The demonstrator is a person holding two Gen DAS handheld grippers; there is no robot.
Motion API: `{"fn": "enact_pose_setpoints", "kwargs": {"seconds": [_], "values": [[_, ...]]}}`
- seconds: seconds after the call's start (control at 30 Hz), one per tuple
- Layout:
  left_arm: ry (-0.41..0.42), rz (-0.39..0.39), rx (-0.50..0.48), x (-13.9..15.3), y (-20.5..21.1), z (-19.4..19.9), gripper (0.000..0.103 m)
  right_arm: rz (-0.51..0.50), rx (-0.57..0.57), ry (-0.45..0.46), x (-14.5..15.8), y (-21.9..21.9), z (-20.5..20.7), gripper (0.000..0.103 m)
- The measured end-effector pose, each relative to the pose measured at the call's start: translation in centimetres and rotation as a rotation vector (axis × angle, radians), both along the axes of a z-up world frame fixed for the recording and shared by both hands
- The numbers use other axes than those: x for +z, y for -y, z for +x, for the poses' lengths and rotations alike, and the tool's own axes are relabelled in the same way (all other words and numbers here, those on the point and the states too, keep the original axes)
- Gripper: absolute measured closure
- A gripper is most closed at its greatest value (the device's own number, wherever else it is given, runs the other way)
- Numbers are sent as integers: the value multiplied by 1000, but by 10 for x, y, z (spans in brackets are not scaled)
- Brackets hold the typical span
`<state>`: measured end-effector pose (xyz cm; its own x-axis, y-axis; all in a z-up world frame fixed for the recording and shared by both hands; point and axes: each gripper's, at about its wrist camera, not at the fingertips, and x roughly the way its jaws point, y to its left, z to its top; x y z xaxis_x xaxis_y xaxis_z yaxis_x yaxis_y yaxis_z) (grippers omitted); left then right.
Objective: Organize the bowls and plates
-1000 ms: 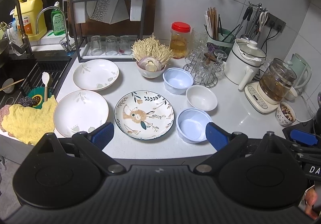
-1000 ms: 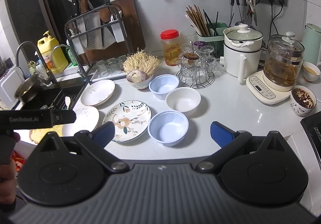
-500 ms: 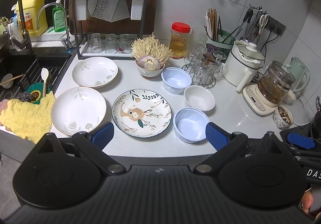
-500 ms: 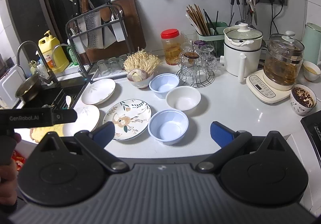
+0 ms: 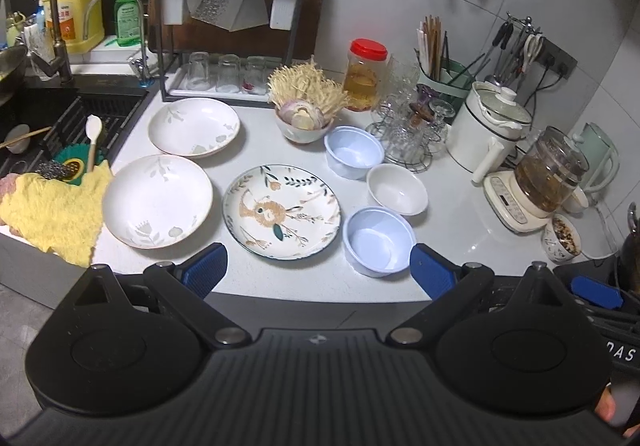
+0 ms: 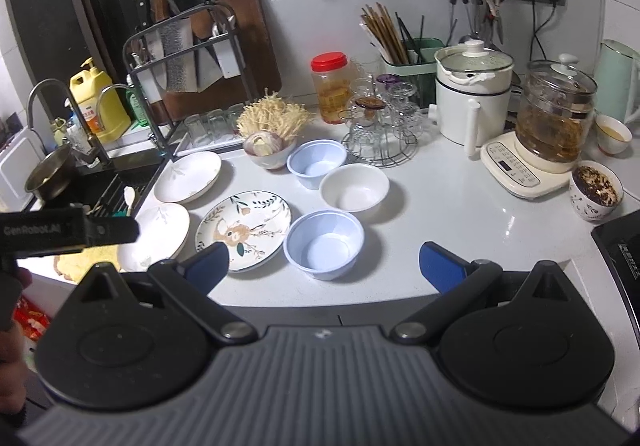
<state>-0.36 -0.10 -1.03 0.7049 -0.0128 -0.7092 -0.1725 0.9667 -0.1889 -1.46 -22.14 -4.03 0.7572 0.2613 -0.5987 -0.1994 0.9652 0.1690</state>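
While both my left gripper (image 5: 318, 266) and right gripper (image 6: 324, 262) gape empty, the floral plate (image 5: 282, 212) sits at twelve o'clock from my left.

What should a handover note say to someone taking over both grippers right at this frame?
Left gripper: open, empty, held short of the counter edge.
Right gripper: open, empty, also held back.
Two white plates lie side by side near the sink; the floral plate sits centre. Two blue bowls and a white bowl stand separately on its right.
Done: nothing stacked.
Left: stack the plates, nest the bowls.
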Motion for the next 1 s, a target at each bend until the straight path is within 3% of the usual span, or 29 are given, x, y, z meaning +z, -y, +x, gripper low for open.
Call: {"fn": "enact_pose_setpoints", "kwargs": {"seconds": [0.43,0.6,1.0], "values": [[-17,15,18,2,13,-1,4,47,54,-22,-7,14,1,0],[-23,58,37,0,25,-10,4,27,102,-10,-8,21,0,0],[-35,20,104,-15,22,-32,4,39,142,-8,-12,28,-10,0]]}}
